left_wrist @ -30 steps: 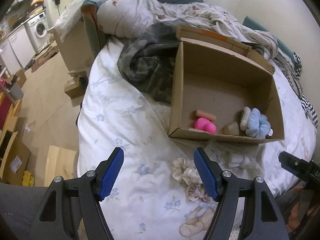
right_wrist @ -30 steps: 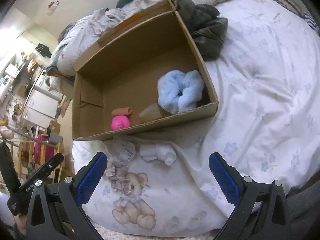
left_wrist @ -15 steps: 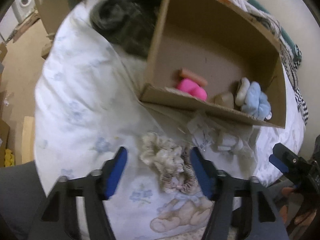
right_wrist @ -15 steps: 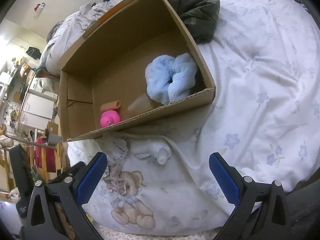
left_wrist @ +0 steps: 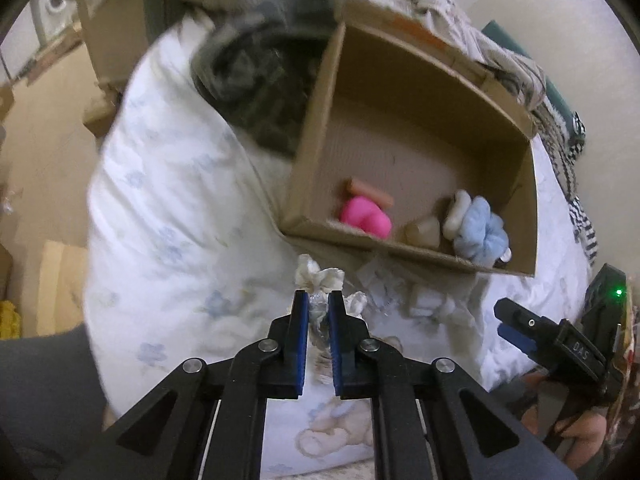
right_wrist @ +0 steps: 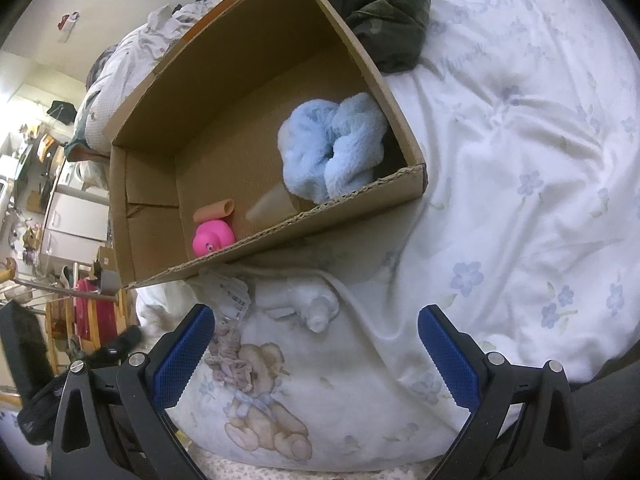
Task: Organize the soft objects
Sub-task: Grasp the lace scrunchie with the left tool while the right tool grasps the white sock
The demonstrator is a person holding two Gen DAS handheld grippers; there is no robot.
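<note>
My left gripper (left_wrist: pixel 318 300) is shut on a cream ruffled scrunchie (left_wrist: pixel 320 278), which sticks out past the fingertips just in front of the cardboard box (left_wrist: pixel 404 250). The box holds a pink rubber duck (left_wrist: pixel 366 220), an orange tube (left_wrist: pixel 370 190), a beige cone (left_wrist: pixel 424 230) and a fluffy blue scrunchie (left_wrist: pixel 478 232). My right gripper (right_wrist: pixel 316 334) is open and empty above the bedsheet, near a white soft toy (right_wrist: pixel 310 304) and a pinkish scrunchie (right_wrist: pixel 230 356). The box (right_wrist: pixel 332 208) and blue scrunchie (right_wrist: pixel 334 148) also show there.
A dark camouflage garment (left_wrist: pixel 260 76) lies on the bed left of the box. Crumpled bedding (left_wrist: pixel 400 4) is piled behind it. A paper tag (right_wrist: pixel 232 294) lies by the box front. The bed edge drops to the floor (left_wrist: pixel 36 152) on the left.
My left gripper has closed on the cream scrunchie and the view has shifted towards the box. My right gripper has stayed open and edged closer to the box.
</note>
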